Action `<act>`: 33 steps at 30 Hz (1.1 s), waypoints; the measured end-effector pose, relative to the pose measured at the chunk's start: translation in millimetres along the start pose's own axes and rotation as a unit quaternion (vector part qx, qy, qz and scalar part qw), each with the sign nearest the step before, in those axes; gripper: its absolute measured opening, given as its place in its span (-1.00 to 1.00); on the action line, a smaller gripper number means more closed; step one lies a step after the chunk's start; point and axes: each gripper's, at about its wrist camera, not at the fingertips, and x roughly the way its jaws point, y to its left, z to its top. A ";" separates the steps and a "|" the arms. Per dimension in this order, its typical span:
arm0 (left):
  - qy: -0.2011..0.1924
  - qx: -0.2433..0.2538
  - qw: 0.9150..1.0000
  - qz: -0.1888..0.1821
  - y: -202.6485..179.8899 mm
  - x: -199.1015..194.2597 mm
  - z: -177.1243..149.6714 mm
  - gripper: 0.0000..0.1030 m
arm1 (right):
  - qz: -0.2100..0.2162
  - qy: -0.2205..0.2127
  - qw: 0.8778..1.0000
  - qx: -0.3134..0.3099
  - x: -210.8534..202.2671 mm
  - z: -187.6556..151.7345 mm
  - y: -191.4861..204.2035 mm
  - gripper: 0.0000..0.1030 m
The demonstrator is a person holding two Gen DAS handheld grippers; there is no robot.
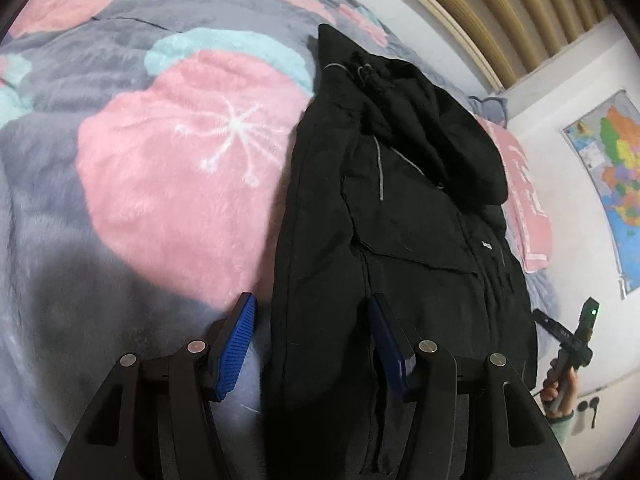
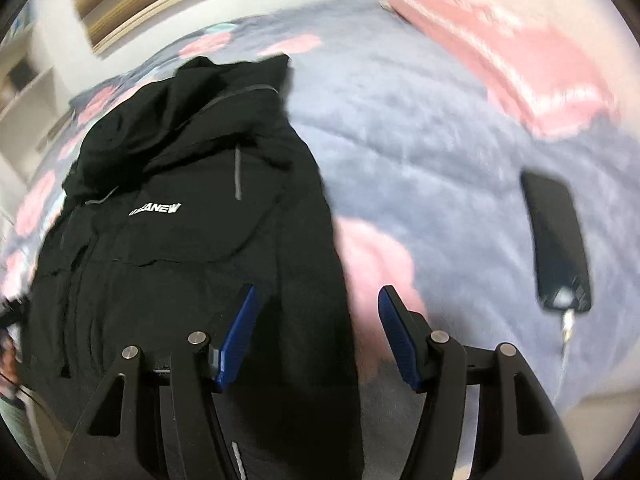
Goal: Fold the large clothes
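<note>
A black hooded jacket [image 1: 400,240] lies lengthwise on a fluffy grey and pink blanket [image 1: 160,180], its sides folded in and the hood at the far end. My left gripper [image 1: 312,340] is open above the jacket's near left edge, holding nothing. The jacket also shows in the right wrist view [image 2: 180,240] with a white logo on the chest. My right gripper [image 2: 318,336] is open above the jacket's near right edge, holding nothing. The right gripper also shows at the right edge of the left wrist view [image 1: 576,340], held in a hand.
A black phone [image 2: 558,240] with a cable lies on the blanket to the right. A pink pillow [image 1: 524,200] lies beyond the jacket by the wall. A map [image 1: 616,184] hangs on the wall. A slatted wooden headboard [image 1: 500,12] stands behind the bed.
</note>
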 end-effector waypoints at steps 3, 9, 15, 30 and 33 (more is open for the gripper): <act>0.007 0.001 1.000 -0.010 -5.0 5.3 0.1 0.14 | 0.056 0.038 0.997 0.025 21.3 -5.1 -9.1 0.08; -0.004 0.027 0.987 -0.160 -39.0 -11.4 2.5 0.13 | 0.142 0.011 0.990 -0.007 -2.1 -3.7 31.4 -0.03; 0.008 -0.002 0.987 -0.162 -31.0 -1.1 -6.1 0.14 | 0.133 0.027 0.991 0.005 6.4 -17.3 39.4 -0.03; 0.009 -0.007 0.985 -0.170 -32.8 -13.3 -94.5 0.14 | 0.136 0.056 0.989 -0.030 -15.1 -88.0 50.7 -0.03; -0.007 -0.002 0.992 -0.123 -40.4 -10.4 -100.9 -0.42 | 0.113 0.057 0.991 -0.029 -9.1 -94.3 51.9 -0.26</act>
